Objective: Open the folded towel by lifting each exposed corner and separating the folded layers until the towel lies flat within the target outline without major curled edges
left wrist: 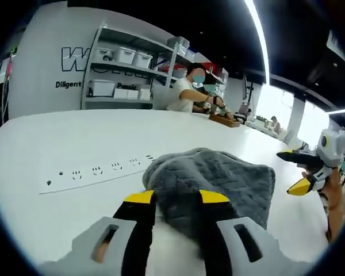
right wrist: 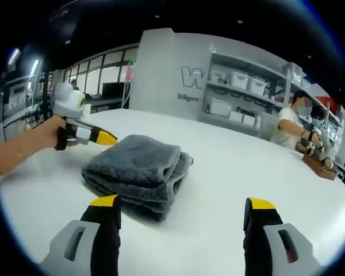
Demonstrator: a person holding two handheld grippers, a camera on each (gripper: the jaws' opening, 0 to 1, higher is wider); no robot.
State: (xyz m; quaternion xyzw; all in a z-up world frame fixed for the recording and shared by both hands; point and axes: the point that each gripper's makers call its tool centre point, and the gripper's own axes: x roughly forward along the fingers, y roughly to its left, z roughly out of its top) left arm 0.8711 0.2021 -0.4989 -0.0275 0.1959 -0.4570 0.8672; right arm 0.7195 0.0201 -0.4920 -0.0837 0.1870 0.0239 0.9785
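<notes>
On the white table (right wrist: pixel 230 172) the folded grey towel (right wrist: pixel 139 172), plush, limp and light, lies unopened between left gripper (left wrist: pixel 176 197), jaws narrowly parted at its edge, and wide-open right gripper (right wrist: pixel 183 202); best pinched at a loose top-layer corner.

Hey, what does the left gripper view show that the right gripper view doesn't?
Left gripper view: the socket strip set into the table, and the towel's top surface close up. Right gripper view: the towel's stacked folded layers at its near edge, and the windows behind. Both share the grey towel, the white table, the shelves and the seated person.
</notes>
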